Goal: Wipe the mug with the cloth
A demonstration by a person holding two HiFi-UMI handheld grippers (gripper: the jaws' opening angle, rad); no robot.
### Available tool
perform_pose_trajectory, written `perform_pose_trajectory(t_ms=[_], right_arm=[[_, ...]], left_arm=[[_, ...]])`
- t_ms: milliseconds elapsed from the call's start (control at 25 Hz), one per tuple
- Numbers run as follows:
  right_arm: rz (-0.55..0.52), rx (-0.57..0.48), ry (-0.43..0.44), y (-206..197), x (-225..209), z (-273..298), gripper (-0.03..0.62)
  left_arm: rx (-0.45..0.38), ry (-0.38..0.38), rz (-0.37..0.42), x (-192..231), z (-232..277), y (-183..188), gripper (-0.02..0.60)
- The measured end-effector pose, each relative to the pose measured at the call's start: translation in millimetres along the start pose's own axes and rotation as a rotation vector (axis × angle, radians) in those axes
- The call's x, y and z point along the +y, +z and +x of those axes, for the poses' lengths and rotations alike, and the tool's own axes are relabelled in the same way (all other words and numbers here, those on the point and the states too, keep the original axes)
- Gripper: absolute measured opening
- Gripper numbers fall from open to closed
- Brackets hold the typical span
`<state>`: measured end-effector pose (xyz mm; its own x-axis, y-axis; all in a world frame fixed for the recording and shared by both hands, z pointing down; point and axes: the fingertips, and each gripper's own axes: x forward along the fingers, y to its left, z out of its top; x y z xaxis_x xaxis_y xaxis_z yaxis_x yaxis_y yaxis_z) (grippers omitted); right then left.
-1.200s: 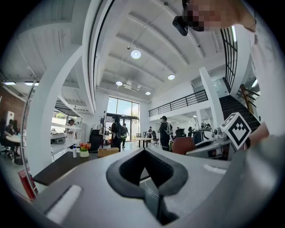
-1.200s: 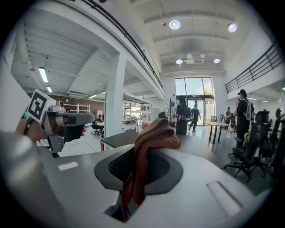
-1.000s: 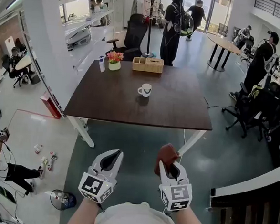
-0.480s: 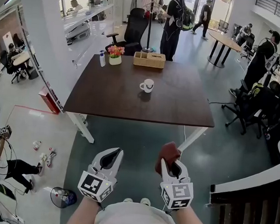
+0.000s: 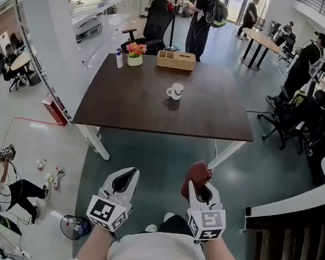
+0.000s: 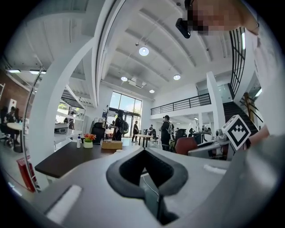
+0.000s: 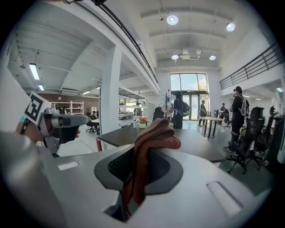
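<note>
Standing well apart from the table point(image 5: 125, 107), where the mug point(image 5: 176, 91) sits at 12 o'clock, the right gripper point(image 5: 198, 186) pinches the cloth point(image 5: 197, 172) while the left gripper point(image 5: 124, 178) is closed on nothing, so it is better to approach squarely with a firm pinch

Inside the right tool point(image 7: 136, 178) the cloth point(image 7: 151, 138) has its lower end hidden; the mug point(image 5: 175, 91) lacks detail.

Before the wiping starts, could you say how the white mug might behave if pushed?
The white mug stands free on the smooth table, so it would probably slide. Its handle on one side may make it swivel.
</note>
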<state>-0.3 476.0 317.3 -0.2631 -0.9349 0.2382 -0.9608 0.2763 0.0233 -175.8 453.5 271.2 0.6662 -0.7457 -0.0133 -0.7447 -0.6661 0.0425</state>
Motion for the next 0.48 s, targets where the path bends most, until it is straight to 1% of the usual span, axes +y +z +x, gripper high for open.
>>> perform_pose_trajectory(t_ms=[120, 240, 480], right_arm=[[0.0, 0.015, -0.004, -2, -4, 15, 0.083], [-0.007, 0.017, -0.006, -1, -14, 37, 0.083], [-0.008, 0.03, 0.012, 7, -51, 110, 0.083]], left_arm=[[0.01, 0.008, -0.019, 14, 7, -3, 0.0], [0.003, 0.023, -0.047, 31, 25, -12, 0.0], [0.026, 0.029, -0.05, 69, 90, -28, 0.0]])
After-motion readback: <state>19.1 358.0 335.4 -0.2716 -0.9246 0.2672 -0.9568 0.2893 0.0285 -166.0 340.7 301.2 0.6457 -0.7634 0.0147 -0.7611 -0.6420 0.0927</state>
